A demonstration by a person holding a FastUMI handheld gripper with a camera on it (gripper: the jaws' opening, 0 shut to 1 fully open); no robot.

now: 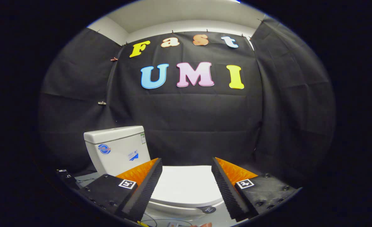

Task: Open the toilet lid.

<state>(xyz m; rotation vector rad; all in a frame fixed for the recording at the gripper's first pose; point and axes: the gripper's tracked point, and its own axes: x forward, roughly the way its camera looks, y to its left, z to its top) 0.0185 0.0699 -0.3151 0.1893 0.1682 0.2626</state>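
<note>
Toilet lid lies flat, closed, low centre of frame. Gripper spread wide above it, grasping nothing. Tank behind-left. Lifting all remains.

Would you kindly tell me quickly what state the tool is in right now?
Tool: open, holding nothing; its fingers are spread apart above the closed toilet lid, which shows between them.
</note>
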